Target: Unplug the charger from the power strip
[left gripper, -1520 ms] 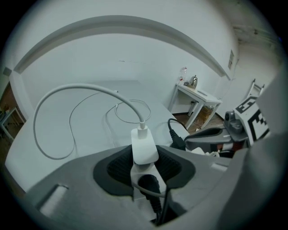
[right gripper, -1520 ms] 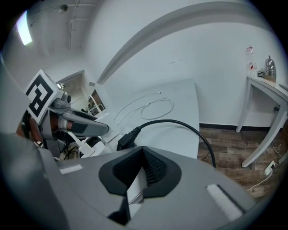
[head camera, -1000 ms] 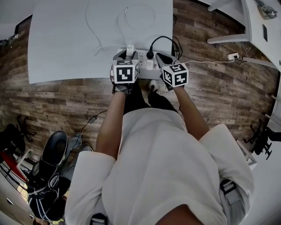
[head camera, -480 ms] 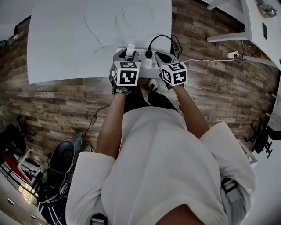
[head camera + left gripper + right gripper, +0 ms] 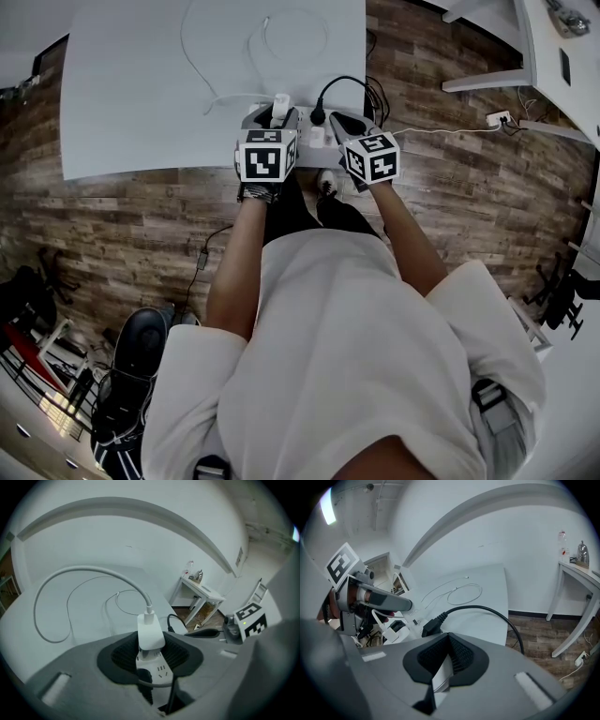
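A white power strip (image 5: 302,124) lies along the near edge of the white table (image 5: 141,94). A white charger (image 5: 151,637) stands on the strip's left end (image 5: 159,671), and its white cable (image 5: 70,599) loops away over the tabletop. My left gripper (image 5: 151,645) is shut on the charger, one black pad against each side. Whether the prongs still sit in the socket is hidden. My right gripper (image 5: 446,657) is shut on the strip's right end (image 5: 439,677), beside a black plug (image 5: 431,624) with a thick black cord. Both marker cubes (image 5: 265,155) hide the jaws in the head view.
The table's near edge runs just under both grippers, with wood floor (image 5: 469,187) below. A small white side table (image 5: 576,573) stands to the right. Another socket block with a cord (image 5: 497,119) lies on the floor, and an office chair (image 5: 131,356) stands behind at the left.
The left gripper and the charger have shifted only slightly. The right gripper has kept still on the strip.
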The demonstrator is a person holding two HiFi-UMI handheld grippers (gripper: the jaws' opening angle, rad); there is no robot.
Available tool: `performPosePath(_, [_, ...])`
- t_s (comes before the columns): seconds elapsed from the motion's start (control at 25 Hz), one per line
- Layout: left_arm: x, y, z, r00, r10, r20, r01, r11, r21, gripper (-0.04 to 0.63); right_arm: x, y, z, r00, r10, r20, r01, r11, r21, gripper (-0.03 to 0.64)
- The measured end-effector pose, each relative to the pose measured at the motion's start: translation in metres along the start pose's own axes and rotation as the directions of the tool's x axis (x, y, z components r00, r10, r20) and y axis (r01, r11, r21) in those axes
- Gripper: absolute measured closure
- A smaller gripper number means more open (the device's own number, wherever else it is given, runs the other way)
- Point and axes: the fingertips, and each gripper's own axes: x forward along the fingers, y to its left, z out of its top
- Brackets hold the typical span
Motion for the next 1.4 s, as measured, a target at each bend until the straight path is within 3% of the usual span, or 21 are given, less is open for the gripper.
performPosePath(0.2, [-0.001, -0.009, 0.003, 0.982, -0.182, 0.051, 0.186, 0.978, -0.098, 0.445, -0.001, 0.0, 0.0, 1.0, 0.001, 0.004, -0.001, 1.0, 0.003, 0.615])
performPosePath(0.4, [0.004, -0.003, -0.004, 0.975, -0.223, 0.005, 0.222, 0.969, -0.106, 0.445, 0.0, 0.001, -0.001, 1.0, 0.0, 0.007, 0.0, 1.0, 0.006, 0.615])
performPosePath(0.64, [0.006, 0.001, -0.006, 0.977, -0.211, -0.017, 0.208, 0.973, -0.098, 0.439, -0.002, 0.001, 0.0, 1.0, -0.003, 0.01, 0.003, 1.0, 0.001, 0.615])
performPosePath(1.0, [0.004, 0.022, -0.008, 0.991, -0.128, -0.037, 0.125, 0.989, -0.074, 0.405, -0.002, 0.001, -0.001, 1.0, 0.002, 0.016, -0.002, 1.0, 0.007, 0.615])
performPosePath(1.4, [-0.005, 0.057, -0.018, 1.0, 0.016, -0.018, -0.018, 0.994, -0.107, 0.386, -0.001, 0.002, -0.004, 1.0, 0.006, 0.024, -0.006, 1.0, 0.012, 0.615])
